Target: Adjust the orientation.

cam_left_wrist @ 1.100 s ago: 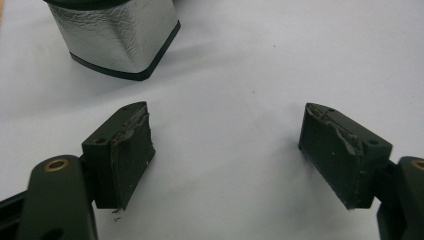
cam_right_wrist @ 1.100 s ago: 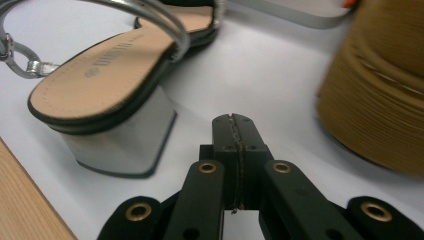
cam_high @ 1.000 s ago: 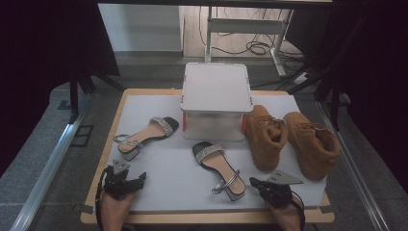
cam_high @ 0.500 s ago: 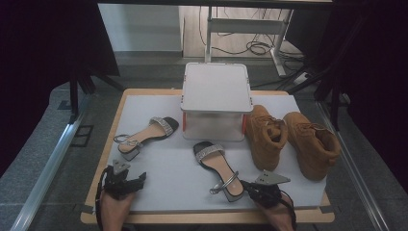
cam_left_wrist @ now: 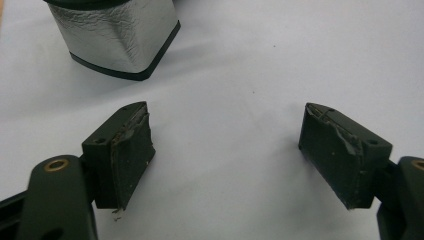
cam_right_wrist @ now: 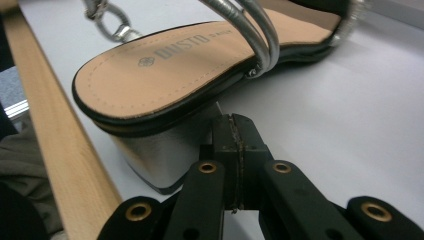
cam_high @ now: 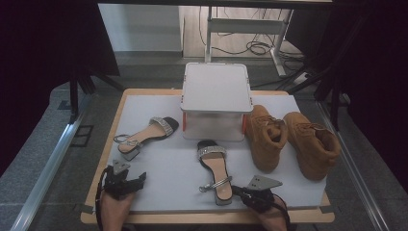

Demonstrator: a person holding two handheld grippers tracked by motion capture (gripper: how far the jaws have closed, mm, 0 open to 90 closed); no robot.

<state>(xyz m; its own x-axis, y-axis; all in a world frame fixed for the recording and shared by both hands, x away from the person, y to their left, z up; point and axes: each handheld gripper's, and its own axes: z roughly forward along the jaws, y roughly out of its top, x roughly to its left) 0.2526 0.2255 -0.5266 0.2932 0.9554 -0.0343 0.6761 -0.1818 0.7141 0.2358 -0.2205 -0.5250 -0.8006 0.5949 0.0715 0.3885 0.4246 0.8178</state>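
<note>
Two grippers: both sit at the bottom edge of the high view, each held by a hand coming up from below.
Right gripper (cam_high: 240,191): lower centre-right of the high view; its jaws are pressed flat together with nothing between them, and in the right gripper view their tips sit right at the silver block heel of the near sandal (cam_high: 215,170); whether they touch it I cannot tell.
Left gripper (cam_high: 139,178): lower left of the high view; jaws stand wide apart over bare surface, gripping nothing.
Near sandal: black sole, tan insole, sparkly toe band, silver ankle strap; it lies in the lower middle of the high view, heel toward the bottom edge, toe pointing up the frame.
Second sandal (cam_high: 145,135): left of centre in the high view, angled, its silver heel (cam_left_wrist: 117,35) showing in the upper left of the left gripper view, just beyond the open jaws.
Surface: a pale grey-white mat (cam_high: 163,168) covers a wooden table (cam_high: 202,217), whose light wood border shows along the bottom and left edges.
Boots (cam_high: 291,142): a tan lace-up pair at centre right, standing side by side.
Box (cam_high: 216,98): a white lidded container with orange clasps, upper middle, touching the back of the mat area.
Room: grey floor around the table, dark drapes at the upper left and right, cables (cam_high: 250,48) and a metal stand at the top of the frame.
</note>
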